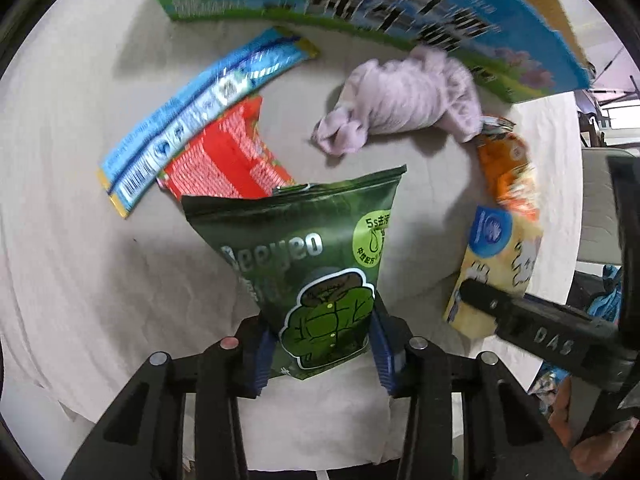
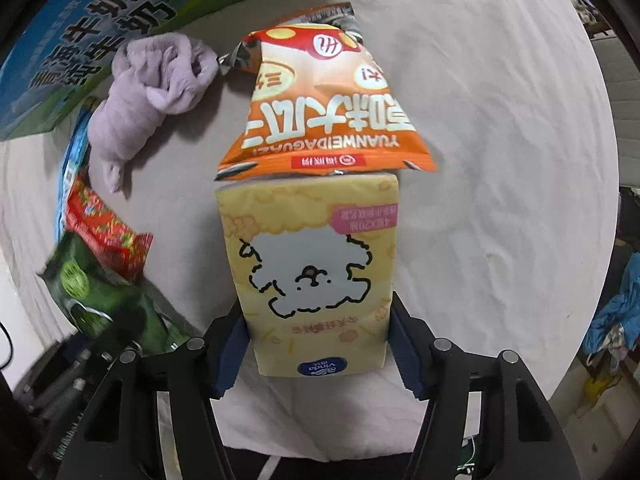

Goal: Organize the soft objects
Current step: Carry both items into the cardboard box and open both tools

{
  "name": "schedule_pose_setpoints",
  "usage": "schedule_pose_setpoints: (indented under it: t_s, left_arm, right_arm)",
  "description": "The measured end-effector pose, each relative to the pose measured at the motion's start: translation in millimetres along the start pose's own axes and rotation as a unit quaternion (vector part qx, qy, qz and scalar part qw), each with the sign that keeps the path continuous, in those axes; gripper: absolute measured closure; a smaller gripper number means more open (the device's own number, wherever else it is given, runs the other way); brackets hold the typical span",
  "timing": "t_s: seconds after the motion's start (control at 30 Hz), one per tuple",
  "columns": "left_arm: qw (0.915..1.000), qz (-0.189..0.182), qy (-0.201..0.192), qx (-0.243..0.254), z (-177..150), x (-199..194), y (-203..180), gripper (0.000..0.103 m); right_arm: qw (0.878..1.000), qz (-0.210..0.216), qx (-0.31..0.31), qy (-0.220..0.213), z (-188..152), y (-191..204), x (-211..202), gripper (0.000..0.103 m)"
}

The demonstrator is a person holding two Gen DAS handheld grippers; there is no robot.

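My left gripper [image 1: 322, 344] is shut on a green pouch [image 1: 316, 264] with a cartoon jacket and holds it above the white cloth. The pouch also shows blurred in the right wrist view [image 2: 100, 296]. My right gripper [image 2: 316, 344] is shut on a yellow tissue pack [image 2: 316, 264] with a white dog drawing; the pack shows at the right of the left wrist view [image 1: 496, 264]. An orange snack bag [image 2: 324, 108] lies just beyond the tissue pack. A lilac cloth bundle [image 1: 404, 100] lies by the box; it also shows in the right wrist view [image 2: 148, 92].
A large blue-green milk carton box [image 1: 400, 12] stands at the far edge of the round cloth-covered table [image 1: 80, 260]. A long blue packet [image 1: 192, 116] and a red packet [image 1: 228, 156] lie on the cloth. The table's edge drops off at the right [image 2: 592, 280].
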State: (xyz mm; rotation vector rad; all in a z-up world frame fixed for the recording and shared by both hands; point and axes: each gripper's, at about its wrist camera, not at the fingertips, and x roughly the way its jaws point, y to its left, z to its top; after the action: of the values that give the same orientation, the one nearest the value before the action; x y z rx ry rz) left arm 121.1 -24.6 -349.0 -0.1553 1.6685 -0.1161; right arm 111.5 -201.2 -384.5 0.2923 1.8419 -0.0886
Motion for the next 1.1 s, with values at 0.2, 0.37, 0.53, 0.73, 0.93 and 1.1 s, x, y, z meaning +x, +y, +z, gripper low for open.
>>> schedule_pose_setpoints:
  t_s: [0.2,0.37,0.53,0.73,0.93,1.1]
  left_arm:
    - [0.9991,0.021,-0.031,0.020,-1.6,-55.2,-9.6,0.065]
    - [0.9966,0.023,-0.070,0.037,13.9,-99.7,-18.9,0.065]
    - [0.9923,0.010,-0.111,0.053,15.1,-147.8,-33.4,0.065]
    - [0.9848,-0.008,-0.158,0.072,30.1,-197.6,-51.2,0.065]
    - [0.9767,-0.010,-0.195,0.088,71.4,-226.7,-56.4,0.065]
    - [0.9758,-0.004,-0.199,0.092,123.2,-226.9,-54.4,0.065]
  right_arm:
    - [0.999,0.031,-0.026,-0.011,4.2,-10.7,-25.0,0.038]
    - [0.996,0.058,-0.045,-0.043,-1.1,-13.4,-84.5,0.038]
    - [0.990,0.083,-0.070,-0.091,-12.1,-15.2,-152.4,0.038]
    - [0.977,0.112,-0.097,-0.152,-27.3,0.4,-216.3,0.038]
    - [0.966,0.122,-0.110,-0.201,-0.7,19.4,-265.5,0.038]
    - [0.962,0.107,-0.111,-0.224,40.6,34.6,-293.6,0.038]
